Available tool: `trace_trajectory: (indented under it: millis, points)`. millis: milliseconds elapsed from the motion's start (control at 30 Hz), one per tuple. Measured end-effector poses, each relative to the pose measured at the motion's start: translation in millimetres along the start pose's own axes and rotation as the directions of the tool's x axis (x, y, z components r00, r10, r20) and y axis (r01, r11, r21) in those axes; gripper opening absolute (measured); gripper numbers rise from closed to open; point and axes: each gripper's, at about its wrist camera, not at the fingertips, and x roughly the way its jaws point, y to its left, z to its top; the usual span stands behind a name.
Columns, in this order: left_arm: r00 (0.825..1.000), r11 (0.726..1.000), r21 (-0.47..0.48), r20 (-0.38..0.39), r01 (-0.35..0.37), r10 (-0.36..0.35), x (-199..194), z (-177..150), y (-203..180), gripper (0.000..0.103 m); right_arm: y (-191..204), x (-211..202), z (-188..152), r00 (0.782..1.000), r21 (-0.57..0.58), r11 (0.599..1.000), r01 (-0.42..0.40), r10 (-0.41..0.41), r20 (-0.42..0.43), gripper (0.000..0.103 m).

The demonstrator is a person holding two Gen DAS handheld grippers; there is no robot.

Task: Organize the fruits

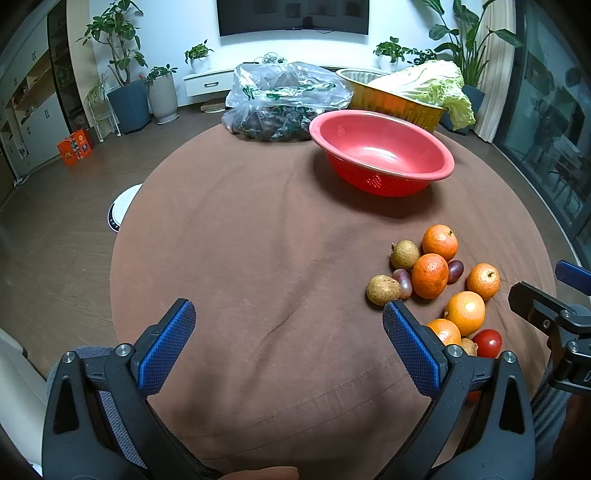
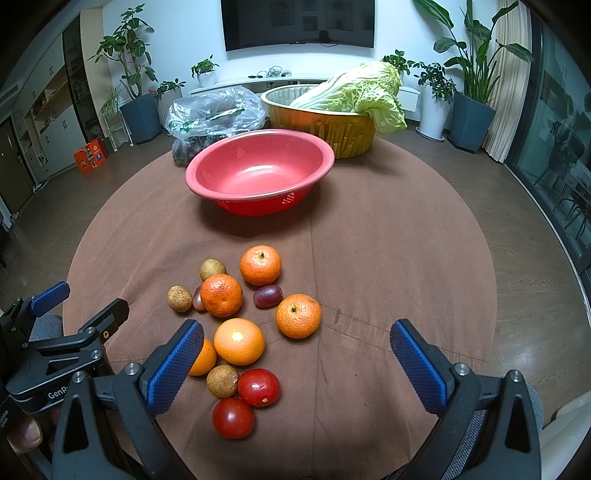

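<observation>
White back wall carries a dark television (image 2: 297,24), potted plants (image 2: 127,77) line it, wood floor (image 2: 524,236) all round, glass doors (image 2: 565,147) at right

Five oranges (image 2: 260,270), three longans (image 2: 212,269), two grapes (image 2: 267,296), two tomatoes (image 2: 258,387).

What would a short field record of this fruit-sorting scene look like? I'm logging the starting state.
surface: round table under a brown cloth
container: red colander bowl, empty, behind the fruit
fruit pile: five oranges, e.g.; three longans, e.g.; two grapes, e.g.; two red tomatoes, e.g.
behind: plastic bag; gold basin holding a cabbage
left gripper: open, empty
right gripper: open, empty, near the pile
</observation>
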Motion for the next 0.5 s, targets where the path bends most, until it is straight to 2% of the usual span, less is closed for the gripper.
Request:
trace_trajectory:
  millis: [500]
  points:
    - [1.000, 1.000, 0.000, -0.001, 0.002, -0.002, 0.5, -1.1, -5.1, 0.103, -1.9, -0.3, -1.0, 1.000, 0.001, 1.000, -0.001, 0.001, 0.000, 0.103]
